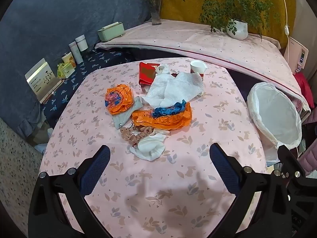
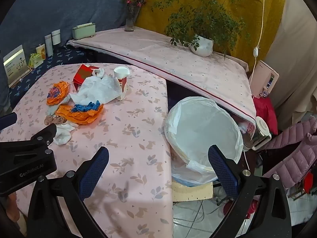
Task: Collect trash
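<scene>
Both claws wide apart, nothing between the jaws: left claw [image 1: 159, 170] hangs over the bare near part of the counter [image 1: 198, 178], aimed down at the litter; right claw [image 2: 158, 170] straddles the counter edge and the bin. Trash sits bunched mid-counter, probably so it is reachable from one stance: white socks [image 1: 148, 148] nearest, orange bag [image 1: 164, 119] with a blue strip on it, second crumpled orange wrapper [image 1: 117, 99], white paper towel [image 1: 176, 88], red box [image 1: 147, 72], paper cup [image 1: 197, 66] at the far side. Lined trash bin [image 2: 202, 127] stands just beside the counter's right edge, mouth open and tilted toward it, likely for short drops. No item picked yet. Plant and vase on the far shelf look like non-trash.
</scene>
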A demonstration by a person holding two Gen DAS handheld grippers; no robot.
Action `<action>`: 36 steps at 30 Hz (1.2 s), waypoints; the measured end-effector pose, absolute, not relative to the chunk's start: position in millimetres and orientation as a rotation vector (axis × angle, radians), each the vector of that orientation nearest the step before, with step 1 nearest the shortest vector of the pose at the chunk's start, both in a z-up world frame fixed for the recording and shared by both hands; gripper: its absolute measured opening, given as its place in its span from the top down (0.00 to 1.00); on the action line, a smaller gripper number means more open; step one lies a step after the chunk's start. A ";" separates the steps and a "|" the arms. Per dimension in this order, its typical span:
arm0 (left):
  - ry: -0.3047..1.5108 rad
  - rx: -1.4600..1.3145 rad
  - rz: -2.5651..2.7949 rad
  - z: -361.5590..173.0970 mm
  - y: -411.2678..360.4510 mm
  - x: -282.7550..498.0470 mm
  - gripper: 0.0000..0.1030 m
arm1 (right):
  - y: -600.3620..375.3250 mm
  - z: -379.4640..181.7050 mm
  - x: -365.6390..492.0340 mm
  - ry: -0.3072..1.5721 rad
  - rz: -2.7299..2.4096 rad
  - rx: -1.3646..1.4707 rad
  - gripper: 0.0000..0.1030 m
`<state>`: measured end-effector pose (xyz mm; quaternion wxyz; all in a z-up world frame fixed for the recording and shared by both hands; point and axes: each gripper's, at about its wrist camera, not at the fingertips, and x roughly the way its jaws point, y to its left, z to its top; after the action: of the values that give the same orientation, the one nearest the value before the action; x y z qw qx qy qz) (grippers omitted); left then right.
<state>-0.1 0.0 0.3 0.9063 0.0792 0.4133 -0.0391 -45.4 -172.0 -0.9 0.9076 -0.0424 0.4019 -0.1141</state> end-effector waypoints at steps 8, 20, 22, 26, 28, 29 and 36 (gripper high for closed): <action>0.852 0.158 -0.087 3.1 2.3 -1.3 0.07 | -170.9 -1.6 -48.4 0.825 -0.234 -0.085 0.07; 0.855 0.157 -0.083 -1.6 3.1 -5.7 0.07 | -171.1 -3.9 -50.7 0.829 -0.249 -0.088 0.07; 0.853 0.158 -0.085 -1.5 3.0 -6.0 0.07 | -171.4 -4.1 -51.0 0.830 -0.250 -0.088 0.07; 0.854 0.167 -0.086 -4.0 -0.6 -5.6 0.07 | -171.5 -4.0 -50.8 0.830 -0.251 -0.090 0.07; 0.854 0.166 -0.084 -4.0 -0.7 -5.5 0.07 | -171.7 -3.8 -51.0 0.831 -0.253 -0.091 0.07; 0.855 0.164 -0.086 -3.9 -0.5 -5.3 0.07 | -172.1 -3.4 -51.0 0.831 -0.256 -0.093 0.07; 0.868 0.162 -0.091 -4.4 -2.8 -5.5 0.07 | -175.8 -3.4 -57.4 0.835 -0.285 -0.075 0.07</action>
<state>-5.5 -2.8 -4.4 0.9031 0.0784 0.4200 -0.0438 -57.4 -175.8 -3.4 0.9036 -0.0361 0.4038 -0.1380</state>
